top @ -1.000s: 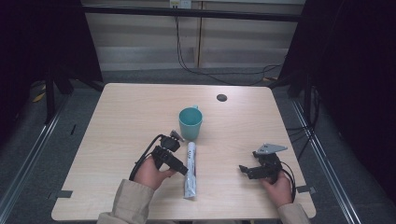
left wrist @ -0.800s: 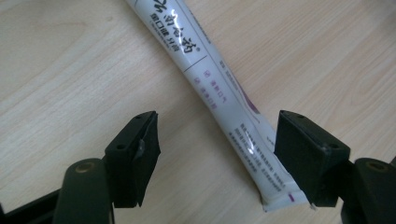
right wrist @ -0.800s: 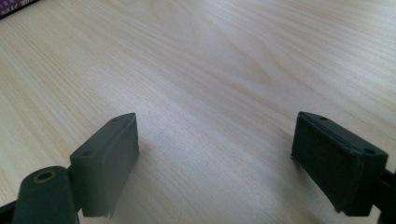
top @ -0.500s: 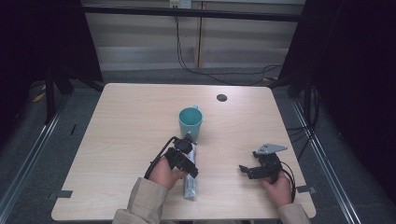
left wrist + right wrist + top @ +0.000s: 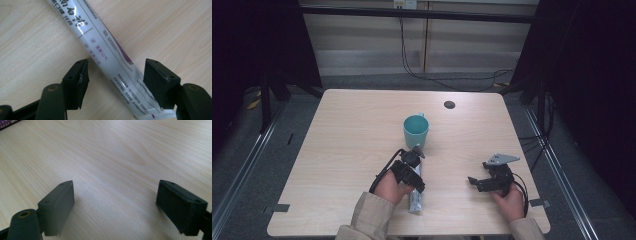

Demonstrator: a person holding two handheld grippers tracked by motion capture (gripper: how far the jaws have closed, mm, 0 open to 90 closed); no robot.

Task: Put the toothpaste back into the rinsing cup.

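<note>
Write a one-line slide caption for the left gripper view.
Left gripper, jaws just closing but not yet gripping, straddles the white toothpaste tube lying flat on the wooden table.

The person wears beige sleeves point(image 5: 367, 217) that reach the wrists. The left gripper point(image 5: 115, 75) is black, with two blocky jaws that carry flat rubbery pads, small screw holes and a brass-coloured rivet at each jaw's base, and a black cable loops from its body. The right gripper point(image 5: 473, 181) is black too, with a grey three-cornered plate point(image 5: 500, 159) on top and its own black cable.
</note>
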